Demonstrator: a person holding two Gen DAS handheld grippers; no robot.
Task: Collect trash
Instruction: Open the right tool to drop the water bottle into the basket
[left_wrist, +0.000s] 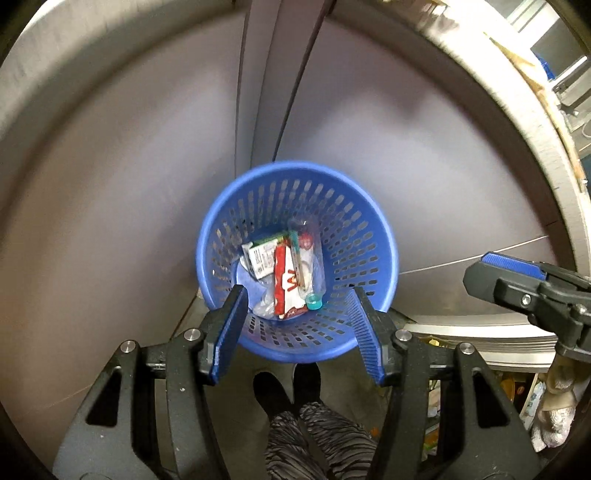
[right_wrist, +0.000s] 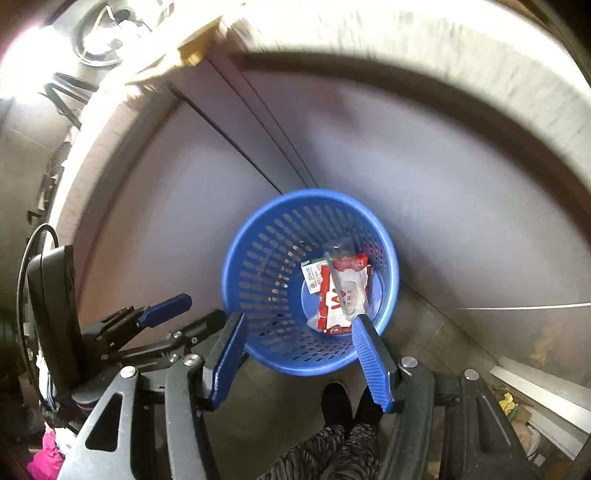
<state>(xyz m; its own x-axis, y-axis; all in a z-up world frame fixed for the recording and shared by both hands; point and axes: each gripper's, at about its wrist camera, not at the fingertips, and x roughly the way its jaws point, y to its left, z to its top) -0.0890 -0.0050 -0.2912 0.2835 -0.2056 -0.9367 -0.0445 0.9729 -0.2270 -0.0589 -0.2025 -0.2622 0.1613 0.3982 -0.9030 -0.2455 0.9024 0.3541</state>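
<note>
Both claws hang spread wide and empty above the round blue perforated plastic basket (left_wrist: 218, 236) on the floor: left claw (left_wrist: 297, 332), right claw (right_wrist: 299, 354). Trash sits at the basket bottom: red-and-white printed wrapper (left_wrist: 286, 284), clear plastic bottle with teal cap (left_wrist: 314, 266), small white-and-green carton (left_wrist: 258, 254).

Grey cabinet doors (left_wrist: 147, 184) are seen filling the backdrop, split by a dark vertical seam (left_wrist: 291, 92). Down below, black shoes (left_wrist: 271, 391) and striped trouser legs (left_wrist: 317, 439) are caught on the floor. In the right wrist view, a pink cloth (right_wrist: 46, 458) is tucked low left, and coiled cables (right_wrist: 99, 33) are glimpsed top left, blurred.
</note>
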